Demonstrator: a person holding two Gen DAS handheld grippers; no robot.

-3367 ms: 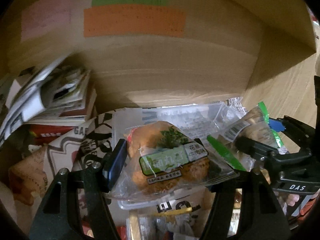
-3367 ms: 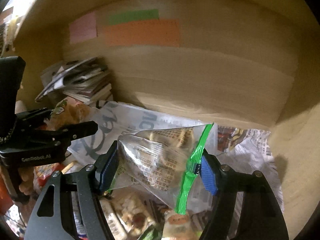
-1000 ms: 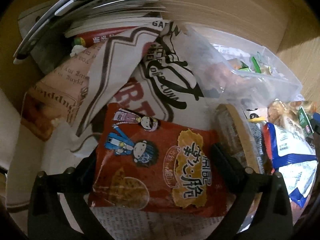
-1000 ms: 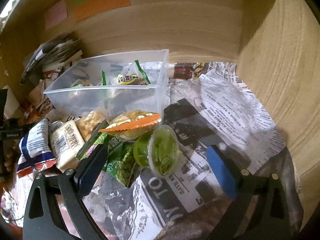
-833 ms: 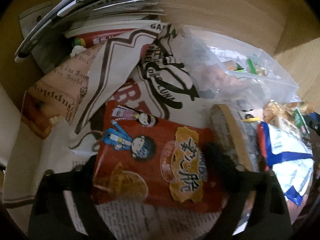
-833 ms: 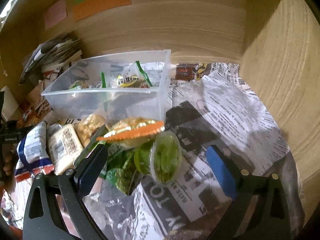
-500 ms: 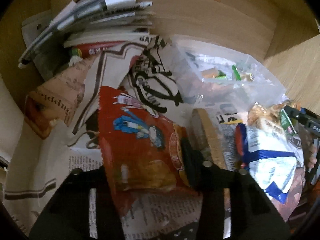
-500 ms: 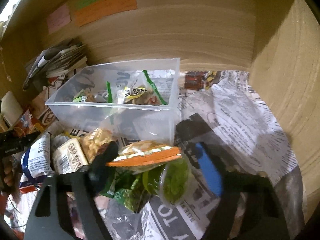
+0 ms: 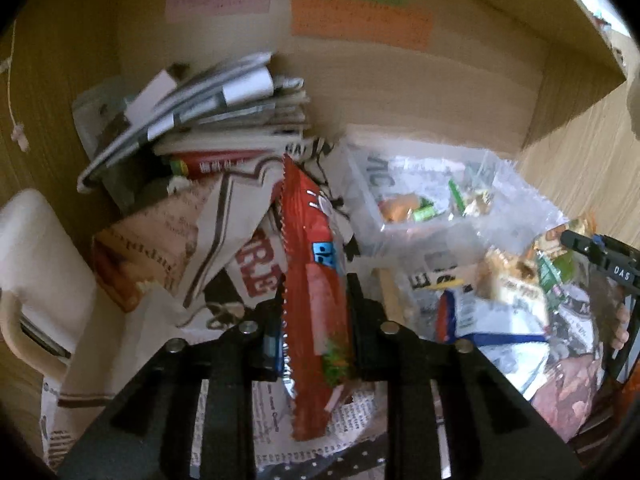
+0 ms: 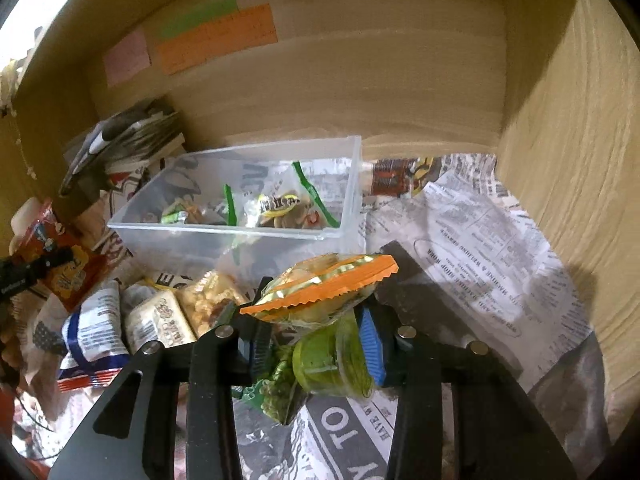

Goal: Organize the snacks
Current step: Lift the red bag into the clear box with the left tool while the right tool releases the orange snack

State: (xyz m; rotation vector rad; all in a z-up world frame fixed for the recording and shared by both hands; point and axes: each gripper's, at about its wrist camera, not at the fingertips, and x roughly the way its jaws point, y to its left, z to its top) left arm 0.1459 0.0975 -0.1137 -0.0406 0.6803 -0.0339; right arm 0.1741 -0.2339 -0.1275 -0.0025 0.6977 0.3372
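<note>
My left gripper (image 9: 314,320) is shut on a red chip bag (image 9: 310,280), held edge-on above the newspaper; the bag also shows at the left of the right wrist view (image 10: 60,264). My right gripper (image 10: 316,336) is shut on an orange-edged snack packet (image 10: 320,284), lifted over a green jelly cup (image 10: 332,360) and a green pea packet (image 10: 276,392). The clear plastic bin (image 10: 224,236) behind holds a few green-striped snack bags (image 10: 280,204). It also shows in the left wrist view (image 9: 420,208).
Loose snacks lie left of the right gripper: a blue-and-white bag (image 10: 96,332), a cream packet (image 10: 160,324) and a popcorn packet (image 10: 208,300). A stack of magazines (image 9: 208,120) sits at the back left. Newspaper (image 10: 480,248) lines the wooden shelf; wood walls enclose back and right.
Both grippers closed: the left on the red chip bag and lifted it upright, the right on the orange-edged packet and raised it. Earlier held bags now lie in the bin.
</note>
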